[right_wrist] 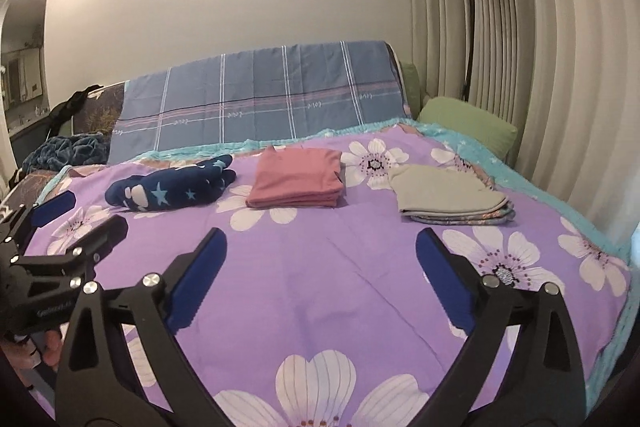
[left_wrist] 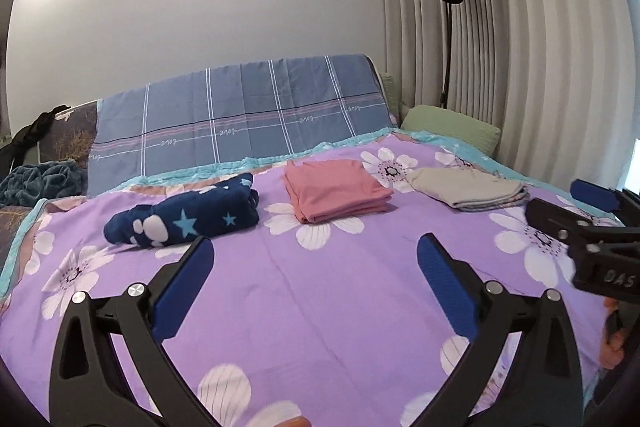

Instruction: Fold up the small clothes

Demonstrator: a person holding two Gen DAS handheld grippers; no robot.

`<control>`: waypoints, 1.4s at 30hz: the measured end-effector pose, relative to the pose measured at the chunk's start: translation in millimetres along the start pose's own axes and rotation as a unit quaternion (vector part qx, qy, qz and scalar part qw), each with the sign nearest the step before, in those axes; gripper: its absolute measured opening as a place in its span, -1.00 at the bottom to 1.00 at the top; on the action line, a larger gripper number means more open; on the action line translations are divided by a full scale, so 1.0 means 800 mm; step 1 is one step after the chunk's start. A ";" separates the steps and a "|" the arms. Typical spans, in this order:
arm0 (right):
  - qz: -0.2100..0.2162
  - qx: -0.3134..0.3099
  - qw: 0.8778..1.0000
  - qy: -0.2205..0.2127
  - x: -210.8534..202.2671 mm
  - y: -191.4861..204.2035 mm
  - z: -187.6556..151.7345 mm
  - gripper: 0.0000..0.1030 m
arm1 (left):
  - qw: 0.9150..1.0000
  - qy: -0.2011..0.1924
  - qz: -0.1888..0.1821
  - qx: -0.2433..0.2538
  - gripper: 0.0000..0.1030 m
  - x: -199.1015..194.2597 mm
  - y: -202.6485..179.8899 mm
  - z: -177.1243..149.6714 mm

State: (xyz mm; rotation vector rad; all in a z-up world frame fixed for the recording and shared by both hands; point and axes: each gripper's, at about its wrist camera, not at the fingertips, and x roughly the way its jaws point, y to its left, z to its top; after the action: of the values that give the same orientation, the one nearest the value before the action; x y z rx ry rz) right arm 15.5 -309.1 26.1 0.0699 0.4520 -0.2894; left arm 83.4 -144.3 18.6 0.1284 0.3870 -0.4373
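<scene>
Three folded garments lie in a row on the purple flowered bedspread (left_wrist: 320,291): a navy one with stars (left_wrist: 188,215), a pink one (left_wrist: 336,189) and a grey one (left_wrist: 468,187). They also show in the right wrist view as navy (right_wrist: 172,187), pink (right_wrist: 298,183) and grey (right_wrist: 448,197). My left gripper (left_wrist: 316,247) is open and empty above the bedspread, short of the clothes. My right gripper (right_wrist: 320,243) is open and empty too, beside the left one. Each gripper shows at the edge of the other's view.
A blue checked sheet (left_wrist: 244,115) covers the headboard behind the clothes. A green pillow (left_wrist: 452,127) lies at the back right, with a black floor lamp (left_wrist: 448,27) and beige curtains (left_wrist: 540,47) behind. A crumpled teal blanket (left_wrist: 40,179) sits at the back left.
</scene>
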 end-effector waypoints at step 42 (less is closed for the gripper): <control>-0.014 -0.025 0.998 0.047 0.016 0.010 -0.029 0.94 | 0.999 0.045 0.013 0.004 0.97 -0.018 -0.003 -0.014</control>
State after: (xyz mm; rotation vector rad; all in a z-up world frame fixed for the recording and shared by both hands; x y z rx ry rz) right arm 19.2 -302.0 -0.3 0.0274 0.5544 -0.3036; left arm 66.5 -138.8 13.5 0.1613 0.4709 -0.4076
